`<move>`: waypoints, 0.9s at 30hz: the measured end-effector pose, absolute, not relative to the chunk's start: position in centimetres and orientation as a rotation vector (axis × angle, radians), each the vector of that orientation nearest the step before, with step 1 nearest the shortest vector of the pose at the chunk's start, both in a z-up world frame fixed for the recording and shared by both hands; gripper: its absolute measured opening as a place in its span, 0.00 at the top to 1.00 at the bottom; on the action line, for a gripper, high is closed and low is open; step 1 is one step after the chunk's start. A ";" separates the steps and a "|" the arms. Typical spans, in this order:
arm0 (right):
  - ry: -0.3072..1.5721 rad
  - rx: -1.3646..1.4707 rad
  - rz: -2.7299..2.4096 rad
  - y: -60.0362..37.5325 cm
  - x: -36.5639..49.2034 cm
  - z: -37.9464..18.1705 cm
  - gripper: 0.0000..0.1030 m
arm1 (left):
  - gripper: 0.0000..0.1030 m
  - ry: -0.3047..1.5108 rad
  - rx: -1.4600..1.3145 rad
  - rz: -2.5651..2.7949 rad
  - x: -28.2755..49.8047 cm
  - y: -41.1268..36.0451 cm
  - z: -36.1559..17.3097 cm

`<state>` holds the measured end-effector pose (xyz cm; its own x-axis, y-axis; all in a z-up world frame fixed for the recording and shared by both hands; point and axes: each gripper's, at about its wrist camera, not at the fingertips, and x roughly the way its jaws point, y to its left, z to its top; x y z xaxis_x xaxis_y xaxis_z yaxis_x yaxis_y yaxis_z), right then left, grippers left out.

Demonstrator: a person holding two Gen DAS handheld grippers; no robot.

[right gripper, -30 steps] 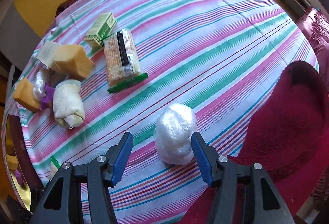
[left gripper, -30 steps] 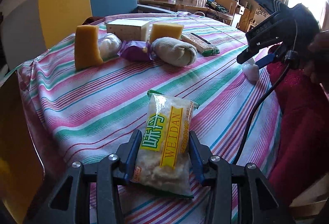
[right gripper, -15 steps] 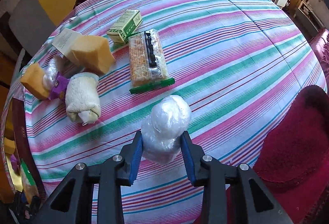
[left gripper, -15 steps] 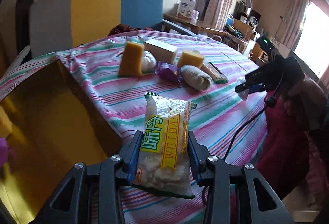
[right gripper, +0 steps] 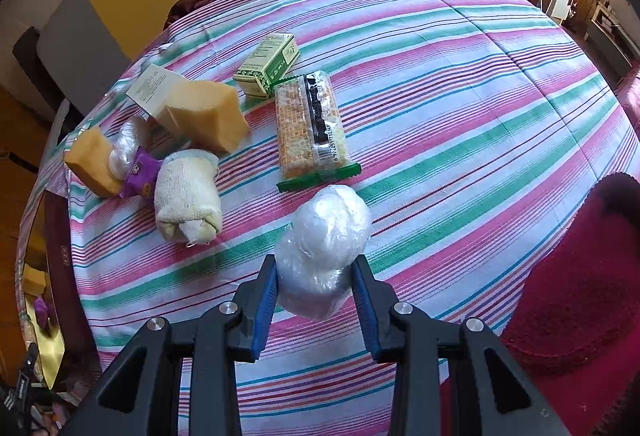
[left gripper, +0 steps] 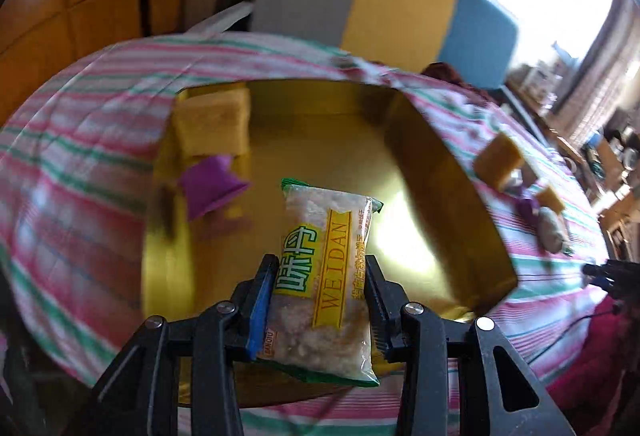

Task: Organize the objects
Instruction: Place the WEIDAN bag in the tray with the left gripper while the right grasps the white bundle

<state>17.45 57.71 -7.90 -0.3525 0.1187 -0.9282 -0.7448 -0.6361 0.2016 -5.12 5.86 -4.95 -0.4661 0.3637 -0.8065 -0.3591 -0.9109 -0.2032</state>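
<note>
Snack pack (left gripper: 324, 276), yellow-labelled and marked WEIDAN, sits pinched between the jaws of the left gripper (left gripper: 320, 300), held over the open gold box (left gripper: 440, 171). Inside the box, at its far left corner, lies a yellow sponge (left gripper: 212, 123), with a purple packet (left gripper: 208, 187) just in front of it. Striped cloth (left gripper: 80, 155) surrounds the box on the bench. Farther right on the cloth, blurred, are another sponge (left gripper: 498, 159) and a rolled cloth (left gripper: 552, 232).

In the right wrist view, the right gripper (right gripper: 316, 292) has its jaws pressed against the sides of a white plastic-wrapped bundle (right gripper: 324, 252), which it holds above the striped cloth (right gripper: 460, 115). Just beyond the bundle lies a cracker pack (right gripper: 310, 127) with a green end strip. To the left rests a rolled cream towel (right gripper: 188, 191), touching a purple packet (right gripper: 140, 171), a clear-wrapped ball (right gripper: 126, 143) and a sponge (right gripper: 94, 159). Behind these stands a larger sponge (right gripper: 206, 115) against a white box (right gripper: 154, 89), and a green box (right gripper: 268, 63) lies beside the far end of the cracker pack.
</note>
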 end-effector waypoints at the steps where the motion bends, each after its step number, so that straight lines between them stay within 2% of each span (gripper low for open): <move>1: 0.851 -1.316 2.032 57.7 17.4 -7.9 0.65 | 0.59 -0.002 -1.337 2.393 -5.4 5.4 -5.3; 11: 0.856 -1.307 2.044 57.6 17.4 -7.8 0.65 | 0.59 0.065 -1.373 2.497 -6.3 4.5 -6.2; 19: 0.836 -1.253 2.141 56.8 17.4 -6.4 0.65 | 0.59 0.072 -1.271 2.571 -6.0 3.6 -4.3; 27: 0.615 -1.265 2.458 48.3 12.6 -2.7 0.65 | 0.57 0.095 -1.185 2.642 -5.3 2.0 -2.5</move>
<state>12.65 48.25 -2.74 -0.5630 0.0749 -0.8231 -0.4537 -0.8604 0.2321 -5.27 2.04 -2.54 -0.6408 0.1940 -0.7428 -0.2470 -0.9682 -0.0397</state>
